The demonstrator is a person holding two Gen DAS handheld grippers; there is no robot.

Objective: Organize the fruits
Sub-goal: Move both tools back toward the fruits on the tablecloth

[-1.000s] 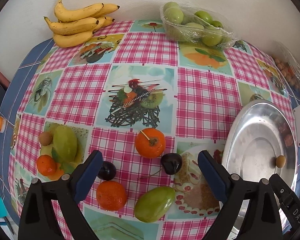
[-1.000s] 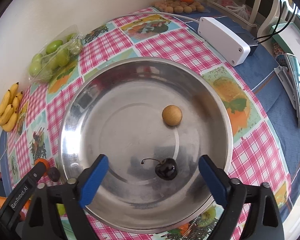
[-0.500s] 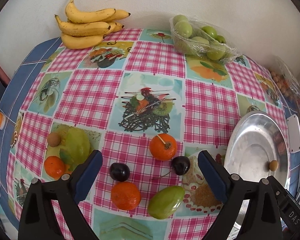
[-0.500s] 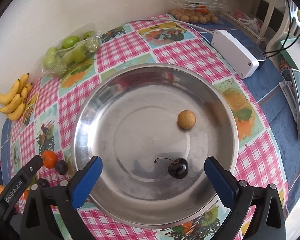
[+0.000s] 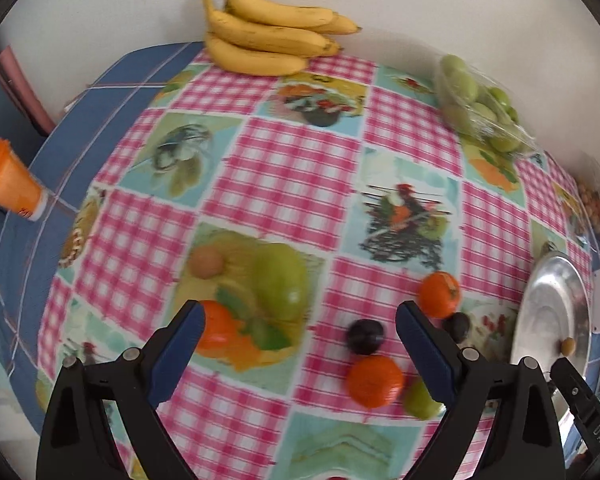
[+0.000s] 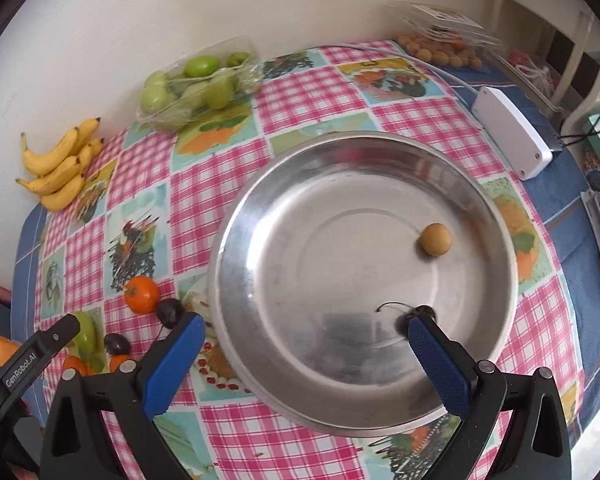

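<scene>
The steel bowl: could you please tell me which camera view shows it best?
The right wrist view shows the steel bowl best: its whole rim and inside, with a small tan fruit and a dark cherry. The left wrist view catches only a narrow sliver at its right edge.

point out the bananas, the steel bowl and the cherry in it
bananas point(image 5: 268, 36), left wrist view, middle of the bunch
steel bowl point(image 6: 312, 248), right wrist view, bare floor of the bowl
cherry point(image 6: 404, 318), right wrist view, visible left part beside the finger
</scene>
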